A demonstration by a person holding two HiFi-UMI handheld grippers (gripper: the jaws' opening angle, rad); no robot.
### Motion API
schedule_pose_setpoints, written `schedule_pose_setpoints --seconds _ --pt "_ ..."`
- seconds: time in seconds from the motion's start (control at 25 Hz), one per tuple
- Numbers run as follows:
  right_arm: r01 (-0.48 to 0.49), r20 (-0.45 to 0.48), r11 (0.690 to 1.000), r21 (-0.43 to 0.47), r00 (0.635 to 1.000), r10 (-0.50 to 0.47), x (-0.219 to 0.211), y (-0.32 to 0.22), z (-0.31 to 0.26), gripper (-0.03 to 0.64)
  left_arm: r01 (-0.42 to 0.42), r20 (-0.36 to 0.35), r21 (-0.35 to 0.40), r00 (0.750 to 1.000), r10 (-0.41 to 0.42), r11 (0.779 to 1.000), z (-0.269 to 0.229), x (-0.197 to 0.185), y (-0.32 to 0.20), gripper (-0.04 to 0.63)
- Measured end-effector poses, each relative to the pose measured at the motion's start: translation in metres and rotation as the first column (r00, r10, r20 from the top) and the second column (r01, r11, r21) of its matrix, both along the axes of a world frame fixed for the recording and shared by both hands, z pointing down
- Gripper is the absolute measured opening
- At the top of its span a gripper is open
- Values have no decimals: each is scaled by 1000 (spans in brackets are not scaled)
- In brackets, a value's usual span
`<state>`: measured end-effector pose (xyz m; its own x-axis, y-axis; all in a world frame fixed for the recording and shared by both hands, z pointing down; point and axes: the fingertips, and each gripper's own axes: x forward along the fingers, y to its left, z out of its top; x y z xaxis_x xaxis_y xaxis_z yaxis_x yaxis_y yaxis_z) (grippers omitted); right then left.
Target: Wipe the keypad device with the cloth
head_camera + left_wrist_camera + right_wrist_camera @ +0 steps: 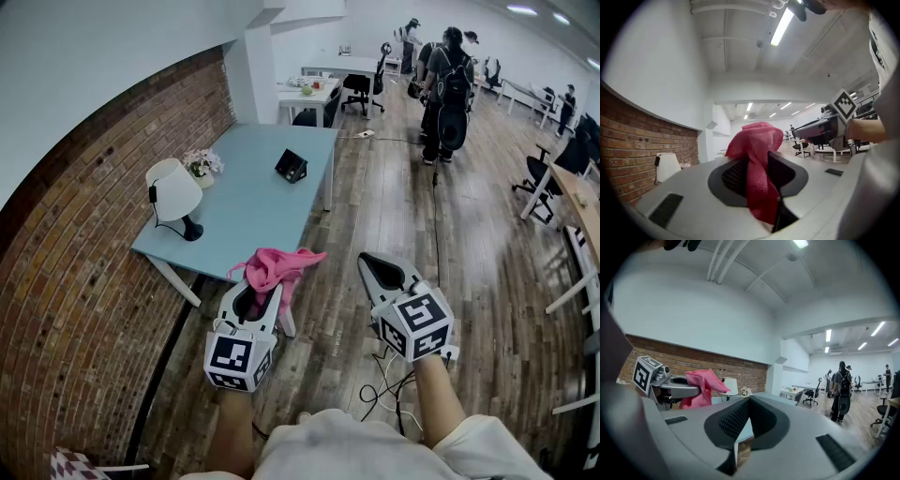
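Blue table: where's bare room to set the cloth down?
Widest bare patch on the table: between lamp and keypad device, running to the near right edge. Also the far strip beyond the flowers. Crowded: left side by brick wall, lamp and flowers together.

Bright ceiling strip lighting, strong fisheye distortion, dark vignetted corners

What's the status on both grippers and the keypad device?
Left gripper shut on crumpled pink cloth. Right gripper shut, empty. Small black keypad device on light blue table, apart from both. Nothing between; white lamp stands aside.
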<state>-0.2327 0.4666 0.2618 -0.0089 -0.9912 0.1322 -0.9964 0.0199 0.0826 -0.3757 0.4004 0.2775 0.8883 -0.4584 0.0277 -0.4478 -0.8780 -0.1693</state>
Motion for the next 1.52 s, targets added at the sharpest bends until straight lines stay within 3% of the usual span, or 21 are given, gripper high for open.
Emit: schedule_pose_setpoints --seconds 0.2,0.36,0.64,0.92,1.2,1.52 --pt "11 -1 1000 2 1000 -11 13 3 4 -2 8 -1 0 1000 -8 1000 2 16 2 140" --pt "0 7 998 70 1000 -1 26 12 0 -2 12 9 -10 1000 -12 1000 10 27 8 140" --pt "79 117 994 77 989 -88 45 18 11 0 38 20 -12 999 -38 999 18 45 21 140" --pt "63 3 997 35 998 -63 67 4 24 -2 50 30 -38 998 -49 998 27 63 7 141" --pt "10 -34 1000 -14 999 -11 108 -41 42 -2 34 25 -47 999 -33 998 37 101 -44 141" --pt "-21 -2 999 -29 1000 21 180 -135 49 -2 26 27 -31 999 -25 999 36 162 -145 141"
